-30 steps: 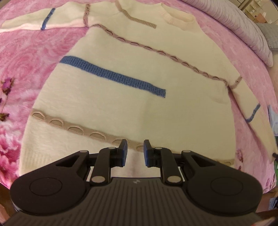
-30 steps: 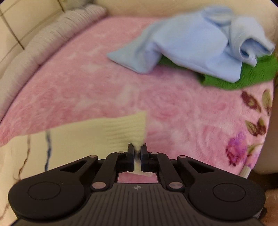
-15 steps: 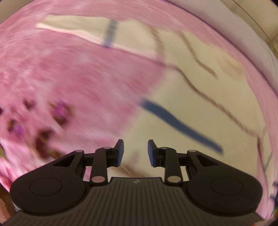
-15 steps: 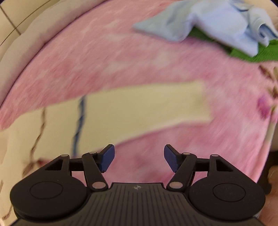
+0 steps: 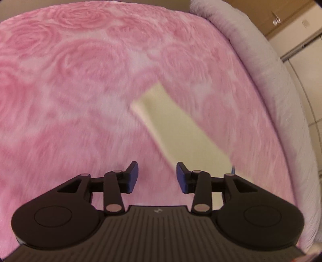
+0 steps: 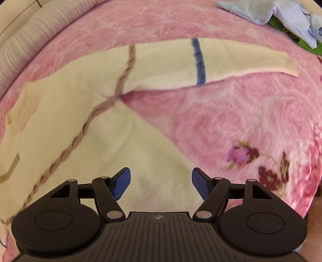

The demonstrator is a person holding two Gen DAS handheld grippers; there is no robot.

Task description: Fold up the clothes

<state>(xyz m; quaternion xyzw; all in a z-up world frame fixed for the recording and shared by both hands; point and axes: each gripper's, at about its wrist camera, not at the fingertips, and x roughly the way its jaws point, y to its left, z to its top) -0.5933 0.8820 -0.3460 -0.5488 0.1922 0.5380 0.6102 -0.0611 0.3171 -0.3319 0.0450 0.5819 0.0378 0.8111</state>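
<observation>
My left gripper opening, empty, by sleeve; right gripper opening, empty, over sweater.

A sweater lies flat on the bed, one sleeve stretched toward the far right corner, where a heap of clothes sits. A bolster runs along the bed's far left edge
</observation>
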